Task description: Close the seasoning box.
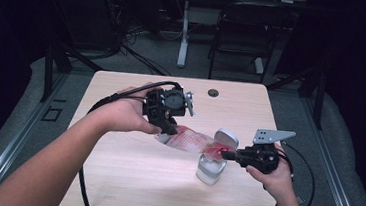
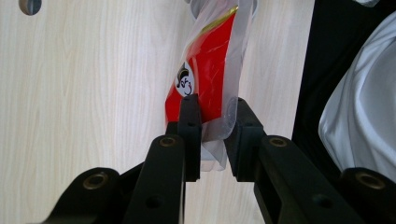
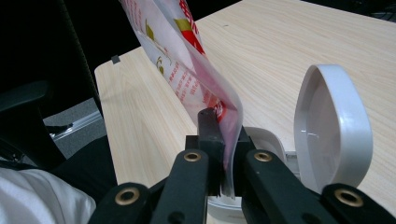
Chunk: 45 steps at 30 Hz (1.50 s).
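Both claws pinch one pouch (image 1: pixel 190 140): left claw (image 2: pixel 212 109) at one end, right claw (image 3: pixel 224 122) over the jar (image 1: pixel 210 169), whose inside stays hidden.

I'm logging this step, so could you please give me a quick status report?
Left gripper and right gripper both shut on red-and-clear plastic bag. Bag stretched over open white container, lid flipped up. Nothing in the way.
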### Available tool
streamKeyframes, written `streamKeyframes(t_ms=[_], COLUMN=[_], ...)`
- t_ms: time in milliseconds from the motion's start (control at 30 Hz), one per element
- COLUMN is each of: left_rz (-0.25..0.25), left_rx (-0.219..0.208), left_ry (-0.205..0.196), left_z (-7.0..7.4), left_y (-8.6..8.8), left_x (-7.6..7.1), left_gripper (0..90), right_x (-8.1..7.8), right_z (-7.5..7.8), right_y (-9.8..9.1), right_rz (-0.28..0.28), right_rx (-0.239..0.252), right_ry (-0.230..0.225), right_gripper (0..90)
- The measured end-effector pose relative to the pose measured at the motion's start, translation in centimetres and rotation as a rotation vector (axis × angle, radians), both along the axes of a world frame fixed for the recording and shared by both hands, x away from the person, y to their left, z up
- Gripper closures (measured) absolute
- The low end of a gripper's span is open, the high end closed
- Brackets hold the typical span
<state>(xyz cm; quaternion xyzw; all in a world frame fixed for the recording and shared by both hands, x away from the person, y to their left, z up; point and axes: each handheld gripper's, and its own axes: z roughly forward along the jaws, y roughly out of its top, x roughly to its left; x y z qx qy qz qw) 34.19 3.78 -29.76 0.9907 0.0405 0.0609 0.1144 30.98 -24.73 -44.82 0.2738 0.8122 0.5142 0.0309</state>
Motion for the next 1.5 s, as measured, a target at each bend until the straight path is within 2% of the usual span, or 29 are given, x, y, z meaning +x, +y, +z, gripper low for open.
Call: streamKeyframes(t_ms=[233, 567, 667, 767, 1500], left_rz=[-0.003, -0.005, 0.000, -0.006, -0.016], left_rx=[-0.014, -0.012, -0.013, -0.011, -0.031], left_ry=[-0.001, 0.004, -0.007, 0.002, -0.013], left_z=[0.00, 0.10, 0.11, 0.21, 0.52], left_y=[-0.03, -0.09, -0.18, -0.28, -0.85], left_x=[-0.02, -0.06, -0.11, -0.08, -0.15], left_gripper=[77.9, 78.1, 78.1, 78.1, 78.5], right_x=[0.08, 0.17, 0.19, 0.20, 0.31], right_z=[-0.11, -0.13, -0.14, -0.16, -0.36], right_y=[-0.08, -0.06, -0.06, -0.10, -0.37], right_rz=[0.005, 0.003, 0.002, 0.001, 0.002], right_rx=[0.004, 0.002, -0.002, -0.001, -0.003], right_ry=[0.000, 0.000, -0.002, 0.000, 0.011], right_gripper=[89.4, 89.3, 89.3, 89.2, 89.1])
